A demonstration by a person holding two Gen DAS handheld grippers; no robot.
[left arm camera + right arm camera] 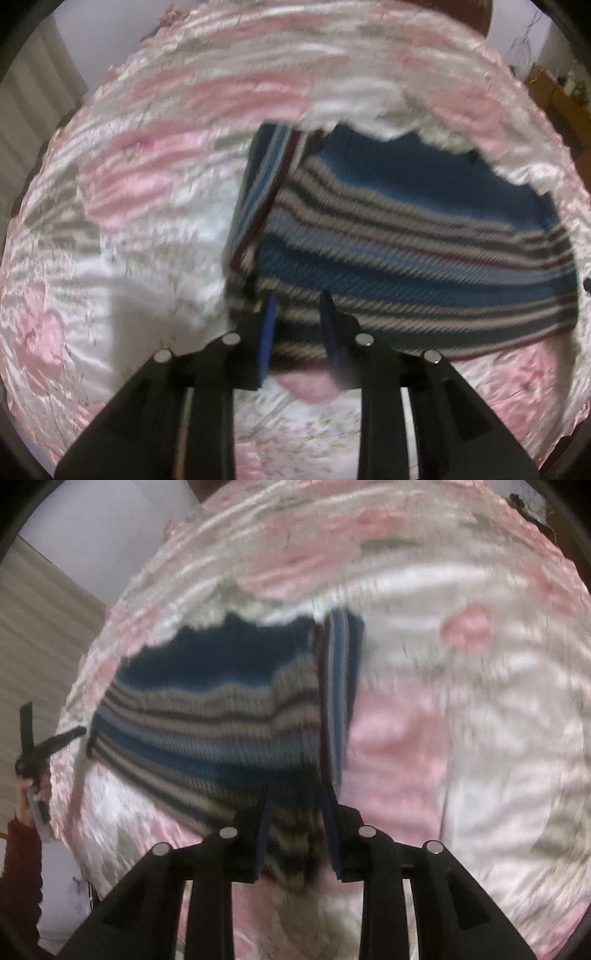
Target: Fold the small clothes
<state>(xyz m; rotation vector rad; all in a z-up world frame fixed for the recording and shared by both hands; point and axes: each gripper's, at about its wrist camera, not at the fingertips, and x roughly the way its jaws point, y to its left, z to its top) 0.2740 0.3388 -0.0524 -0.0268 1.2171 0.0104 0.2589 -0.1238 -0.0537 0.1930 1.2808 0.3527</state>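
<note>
Striped sweater (406, 229) on the bed (140, 177) — both tongs at its near hem

Your left tongs (297, 325) and right tongs (295, 823) stand apart, straddling the hem; it's soft, floppy knit — pinch both corners.

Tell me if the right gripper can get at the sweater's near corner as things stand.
Probably yes. The right gripper has its jaws apart, astride the sweater's near corner, with nothing between them. The picture is blurred, so contact is unclear.
</note>
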